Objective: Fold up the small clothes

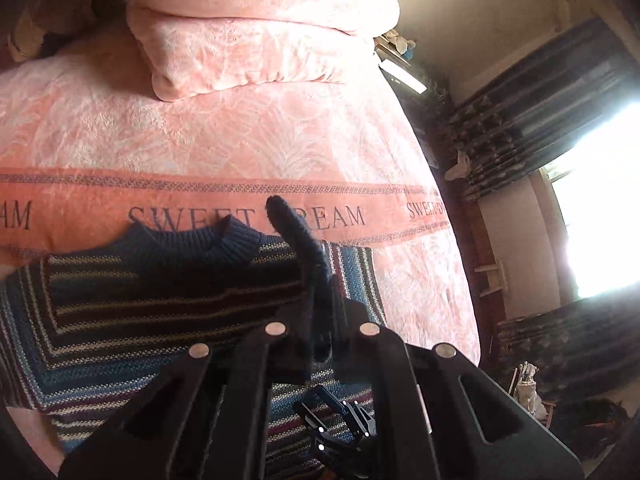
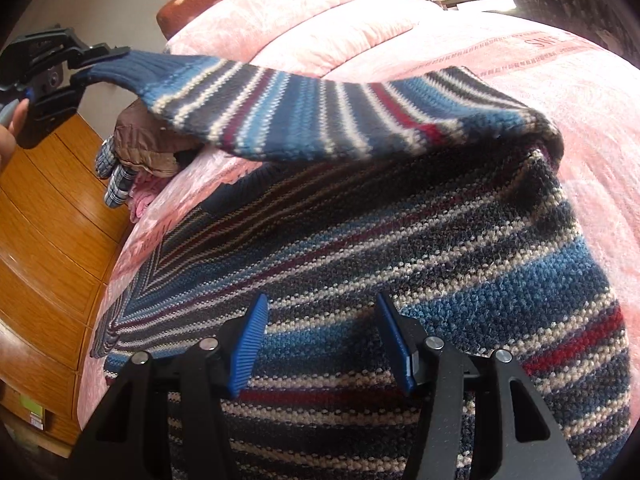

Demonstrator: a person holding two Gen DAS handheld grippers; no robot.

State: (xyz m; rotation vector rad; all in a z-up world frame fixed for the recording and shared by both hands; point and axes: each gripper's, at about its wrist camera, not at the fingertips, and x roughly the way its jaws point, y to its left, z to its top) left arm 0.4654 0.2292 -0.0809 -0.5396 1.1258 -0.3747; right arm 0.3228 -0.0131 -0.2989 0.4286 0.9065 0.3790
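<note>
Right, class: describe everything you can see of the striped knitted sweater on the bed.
The striped knitted sweater is chunky wool in blue, navy, cream and dark red bands, with a ribbed navy collar. Its body lies flat on the pink patterned bedspread. One sleeve is lifted across it, its navy cuff pinched in the left claw. The open right claw hovers over the hem.

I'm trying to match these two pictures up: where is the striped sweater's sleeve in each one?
Left wrist view: the sleeve's navy cuff sticks up at centre, pinched in the left gripper.
Right wrist view: the sleeve stretches across the upper half, from the sweater's shoulder at right to the left gripper at upper left.
Shared landmark: the folded pink blanket further up the bed.
</note>
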